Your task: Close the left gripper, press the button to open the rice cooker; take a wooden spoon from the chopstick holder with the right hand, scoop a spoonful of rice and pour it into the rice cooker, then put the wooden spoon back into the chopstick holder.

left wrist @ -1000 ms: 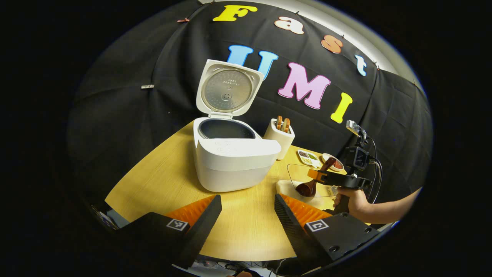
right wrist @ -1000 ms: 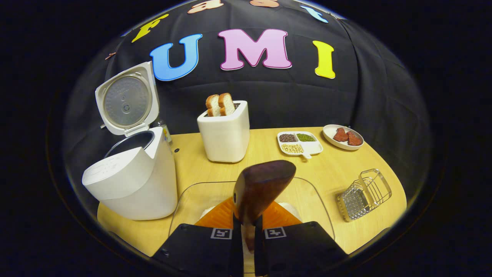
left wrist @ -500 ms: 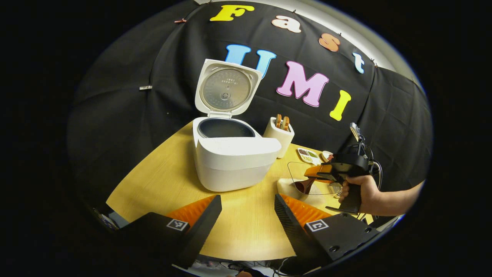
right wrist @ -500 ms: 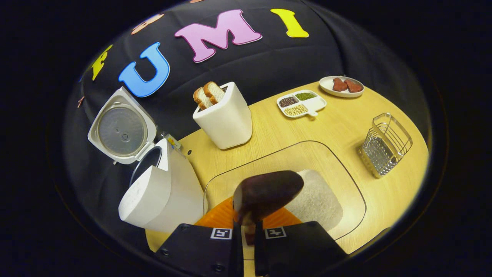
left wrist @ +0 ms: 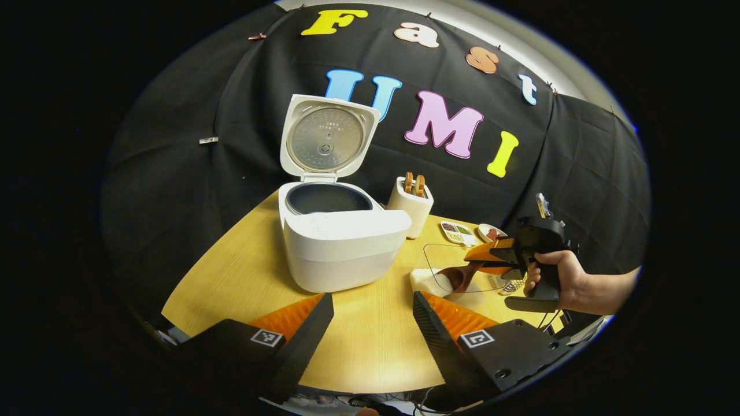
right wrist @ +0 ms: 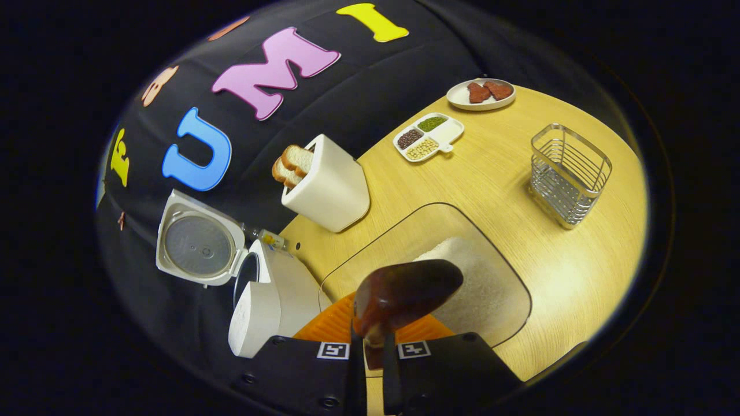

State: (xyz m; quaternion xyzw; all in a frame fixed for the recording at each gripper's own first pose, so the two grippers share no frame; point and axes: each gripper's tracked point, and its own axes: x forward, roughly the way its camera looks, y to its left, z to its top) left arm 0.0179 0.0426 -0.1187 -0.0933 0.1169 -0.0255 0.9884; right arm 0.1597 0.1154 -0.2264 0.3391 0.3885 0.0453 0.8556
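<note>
**Wooden table, spoon going into the rice**

Wooden table (right wrist: 520,190) under black cloth carries everything in the booth.

Start at the right gripper (right wrist: 373,361): its jaws are clamped together on the handle of the wooden spoon (right wrist: 404,292), whose dark bowl stands out ahead of the fingers over the clear glass dish (right wrist: 370,254) near the table's front edge. In the left gripper view the spoon's bowl looks to be at or in the heap of rice (right wrist: 480,283); whether it is loaded yet I cannot tell. To scoop well, I judge, the bowl should be pushed low through the heap, turned hollow-up and raised level, so grains do not spill on the way across.

The left gripper (left wrist: 370,323) hovers over the front edge with its jaws apart, holding nothing. It is near the path to the cooker and would be best kept low.

The rice cooker (left wrist: 341,242) stands on the left part of the table, lid raised, dark pot open. Its front wall rises between dish and pot, so the spoon must clear that rim before tipping.

Further out, the toaster (right wrist: 326,185) with two bread slices stands toward the back edge, just beside the cooker. A divided tray (right wrist: 428,136) and a small plate (right wrist: 483,95) sit toward the back right corner. The wire chopstick holder (right wrist: 569,173) waits near the right edge, well apart from the cooker.
</note>
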